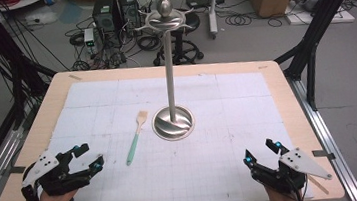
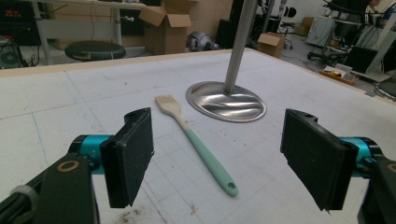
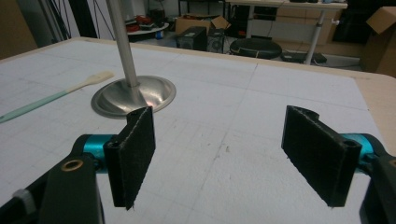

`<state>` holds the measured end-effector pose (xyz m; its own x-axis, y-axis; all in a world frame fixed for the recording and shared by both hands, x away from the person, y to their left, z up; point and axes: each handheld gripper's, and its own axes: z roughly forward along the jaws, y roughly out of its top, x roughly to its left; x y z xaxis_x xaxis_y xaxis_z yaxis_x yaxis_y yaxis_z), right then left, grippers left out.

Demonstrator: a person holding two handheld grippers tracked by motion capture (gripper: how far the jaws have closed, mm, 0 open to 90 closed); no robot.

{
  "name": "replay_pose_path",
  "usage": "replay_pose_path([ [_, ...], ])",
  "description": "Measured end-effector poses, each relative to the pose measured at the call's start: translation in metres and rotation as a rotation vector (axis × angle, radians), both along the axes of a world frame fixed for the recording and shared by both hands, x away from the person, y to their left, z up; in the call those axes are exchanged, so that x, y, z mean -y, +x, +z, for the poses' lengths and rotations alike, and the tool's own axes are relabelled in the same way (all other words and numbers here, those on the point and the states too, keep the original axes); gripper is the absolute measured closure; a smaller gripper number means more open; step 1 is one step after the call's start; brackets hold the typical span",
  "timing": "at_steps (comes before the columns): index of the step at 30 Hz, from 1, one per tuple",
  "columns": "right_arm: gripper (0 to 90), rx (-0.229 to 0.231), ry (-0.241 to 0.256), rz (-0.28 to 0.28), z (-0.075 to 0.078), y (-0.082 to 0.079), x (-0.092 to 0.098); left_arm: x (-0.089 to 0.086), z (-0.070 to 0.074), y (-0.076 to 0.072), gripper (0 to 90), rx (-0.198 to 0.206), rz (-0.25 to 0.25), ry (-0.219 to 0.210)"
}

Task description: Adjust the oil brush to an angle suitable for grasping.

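A pastry brush with a mint-green handle and pale bristles lies flat on the white gridded mat, just left of a steel stand with a round base and hooks at its top. My left gripper rests open at the near left, a short way from the brush's handle end. In the left gripper view the brush lies ahead between the open jaws of that gripper, nothing gripped. My right gripper stands open at the near right. In its view, the right gripper faces the stand's base and the brush.
The white mat covers most of the wooden table. Beyond the far edge are stools, computer boxes, cables and cardboard boxes on the floor. Black frame legs stand at both sides of the table.
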<state>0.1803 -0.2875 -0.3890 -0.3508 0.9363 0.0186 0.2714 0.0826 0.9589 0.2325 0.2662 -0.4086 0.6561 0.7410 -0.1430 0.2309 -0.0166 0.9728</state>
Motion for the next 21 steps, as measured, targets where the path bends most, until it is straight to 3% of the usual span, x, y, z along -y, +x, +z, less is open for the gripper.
replay_pose_path([
  [9, 24.7, -0.007, 0.000, 0.004, -0.001, 0.002, 0.001, 0.003, -0.002, 0.004, 27.6, -0.024, -0.007, -0.012],
  [16, 24.7, 0.000, 0.006, -0.010, 0.000, -0.005, 0.002, 0.018, -0.003, 0.012, 29.7, -0.070, -0.087, -0.017],
  [17, 24.7, 0.000, 0.003, -0.011, 0.001, -0.006, 0.002, 0.021, -0.004, 0.013, 33.4, -0.081, -0.109, -0.008],
  [21, 24.7, -0.002, 0.005, -0.013, 0.001, -0.006, 0.000, 0.033, -0.007, 0.017, 63.2, -0.117, -0.190, 0.047],
])
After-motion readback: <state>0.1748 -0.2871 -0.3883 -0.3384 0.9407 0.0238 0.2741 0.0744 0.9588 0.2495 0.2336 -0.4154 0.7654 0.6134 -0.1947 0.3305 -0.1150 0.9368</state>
